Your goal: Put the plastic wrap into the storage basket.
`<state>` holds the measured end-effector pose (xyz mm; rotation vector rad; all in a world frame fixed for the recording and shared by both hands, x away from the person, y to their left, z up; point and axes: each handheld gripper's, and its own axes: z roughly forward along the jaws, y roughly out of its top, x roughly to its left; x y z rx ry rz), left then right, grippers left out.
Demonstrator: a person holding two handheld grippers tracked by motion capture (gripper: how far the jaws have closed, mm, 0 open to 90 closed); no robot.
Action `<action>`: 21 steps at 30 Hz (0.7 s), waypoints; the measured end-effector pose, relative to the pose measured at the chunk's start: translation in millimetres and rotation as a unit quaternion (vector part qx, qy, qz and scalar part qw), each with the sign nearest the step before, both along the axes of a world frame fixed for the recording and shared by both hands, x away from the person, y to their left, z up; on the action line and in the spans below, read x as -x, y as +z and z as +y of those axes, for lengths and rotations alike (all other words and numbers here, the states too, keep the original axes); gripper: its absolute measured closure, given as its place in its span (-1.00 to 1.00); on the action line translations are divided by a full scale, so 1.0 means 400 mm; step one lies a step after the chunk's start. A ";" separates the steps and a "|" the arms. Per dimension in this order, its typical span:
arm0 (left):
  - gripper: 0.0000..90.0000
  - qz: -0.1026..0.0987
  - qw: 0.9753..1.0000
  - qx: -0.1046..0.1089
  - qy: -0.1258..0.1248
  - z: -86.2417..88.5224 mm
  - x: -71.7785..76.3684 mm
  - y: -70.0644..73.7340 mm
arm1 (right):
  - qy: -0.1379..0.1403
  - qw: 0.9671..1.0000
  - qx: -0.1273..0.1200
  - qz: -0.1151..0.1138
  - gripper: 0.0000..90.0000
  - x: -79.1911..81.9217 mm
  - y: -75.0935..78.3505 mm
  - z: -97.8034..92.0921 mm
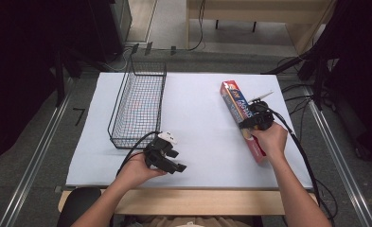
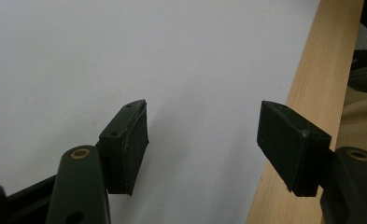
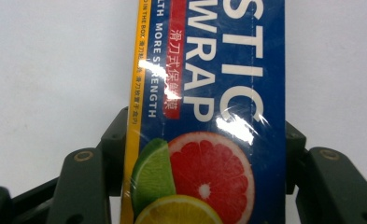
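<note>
Over the white table in the high view, a long box of plastic wrap lies on the right half, its long axis running from the far middle toward the near right edge. The right gripper sits across the box about midway along it, the hand behind it, so the jaws stand crosswise to the box's length. The left gripper rests low near the front edge, just beside the near corner of the wire basket, well apart from the box. The basket stands on the left half of the table and looks to have nothing in it; it lies to the left of the box, across a bare stretch of table.

Through the left gripper view, the jaws stand wide apart over the bare white surface and the wooden front edge, with nothing between them.

Through the right gripper view, the box runs straight away from the camera between the two jaws, which press in on its long sides; I judge the grip closed on it. Any carry toward the basket would likely have to go leftward, and the box's length would need to line up with the basket's long axis.
</note>
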<state>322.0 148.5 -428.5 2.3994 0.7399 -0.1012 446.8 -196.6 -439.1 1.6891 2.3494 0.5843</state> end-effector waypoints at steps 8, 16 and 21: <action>-0.24 -0.003 1.000 0.001 0.001 0.004 -0.001 0.003 | 0.007 1.000 -0.011 -0.019 -0.07 0.009 0.032 -0.014; -0.26 -0.003 1.000 0.006 -0.001 0.005 0.004 0.010 | 0.042 0.999 -0.007 -0.030 -0.07 0.031 0.053 -0.027; -0.27 -0.010 1.000 0.003 -0.001 0.006 0.006 0.014 | 0.071 0.997 -0.018 -0.034 -0.07 0.050 0.058 -0.029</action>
